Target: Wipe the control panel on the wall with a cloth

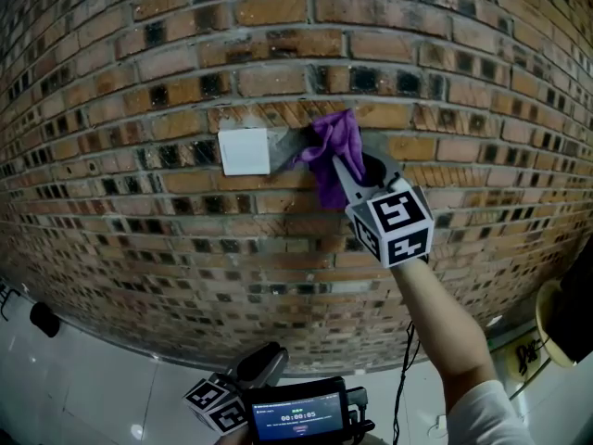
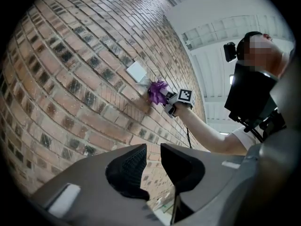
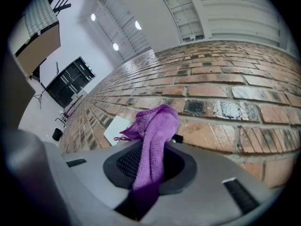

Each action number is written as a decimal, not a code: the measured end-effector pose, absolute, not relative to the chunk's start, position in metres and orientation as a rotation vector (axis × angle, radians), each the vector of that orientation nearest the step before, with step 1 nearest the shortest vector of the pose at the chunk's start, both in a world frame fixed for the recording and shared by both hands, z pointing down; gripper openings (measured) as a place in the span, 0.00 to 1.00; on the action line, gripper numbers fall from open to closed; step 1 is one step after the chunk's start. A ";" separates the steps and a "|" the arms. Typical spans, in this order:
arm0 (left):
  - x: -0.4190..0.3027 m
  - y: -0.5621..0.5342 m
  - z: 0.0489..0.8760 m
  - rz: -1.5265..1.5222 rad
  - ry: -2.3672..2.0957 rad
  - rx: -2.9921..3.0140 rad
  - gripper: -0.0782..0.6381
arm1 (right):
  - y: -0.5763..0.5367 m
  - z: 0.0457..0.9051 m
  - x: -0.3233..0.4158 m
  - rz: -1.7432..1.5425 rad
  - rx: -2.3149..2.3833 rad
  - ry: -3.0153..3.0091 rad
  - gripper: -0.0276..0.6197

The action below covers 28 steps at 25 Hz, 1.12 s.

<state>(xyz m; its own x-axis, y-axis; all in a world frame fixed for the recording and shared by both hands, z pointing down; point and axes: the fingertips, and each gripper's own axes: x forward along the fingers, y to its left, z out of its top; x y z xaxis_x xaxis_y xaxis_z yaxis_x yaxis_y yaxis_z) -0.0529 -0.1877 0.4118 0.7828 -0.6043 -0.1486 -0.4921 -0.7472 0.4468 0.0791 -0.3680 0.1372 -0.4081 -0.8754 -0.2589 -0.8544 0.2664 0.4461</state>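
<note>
A white square control panel (image 1: 244,151) is set in the brick wall (image 1: 139,72). Just right of it, my right gripper (image 1: 348,172) is shut on a purple cloth (image 1: 329,148), which bunches against the bricks and a grey mortar patch beside the panel. In the right gripper view the cloth (image 3: 154,133) hangs out between the jaws, with the panel (image 3: 116,129) beyond it to the left. My left gripper (image 1: 248,381) hangs low, away from the wall. Its jaws (image 2: 153,166) stand slightly apart with nothing between them. From there the panel (image 2: 137,71), the cloth (image 2: 157,91) and the right gripper (image 2: 175,101) show far off.
A device with a lit screen (image 1: 296,416) sits at the bottom edge by the left gripper. Below the wall lies glossy white floor (image 1: 83,378) with a small black object (image 1: 44,319). A black cable (image 1: 405,378) hangs by my right forearm. A pale round object (image 1: 552,324) is at far right.
</note>
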 end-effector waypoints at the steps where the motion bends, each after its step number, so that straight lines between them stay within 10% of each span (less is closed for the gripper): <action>1: -0.051 -0.187 0.412 -0.399 -0.827 2.589 0.22 | -0.367 0.137 0.085 -0.826 1.698 -2.459 0.16; 28: -0.036 -0.188 0.411 -0.384 -0.798 2.600 0.22 | -0.341 0.120 0.115 -0.904 1.816 -2.437 0.16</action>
<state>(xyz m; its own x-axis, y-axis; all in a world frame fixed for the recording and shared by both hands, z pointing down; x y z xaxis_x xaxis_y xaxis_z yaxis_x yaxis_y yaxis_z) -0.0361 -0.1875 0.4114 0.8002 -0.5825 -0.1426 -0.4750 -0.7608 0.4421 0.1149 -0.3408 0.1197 -0.3438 -0.8717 -0.3492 -0.8885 0.1816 0.4215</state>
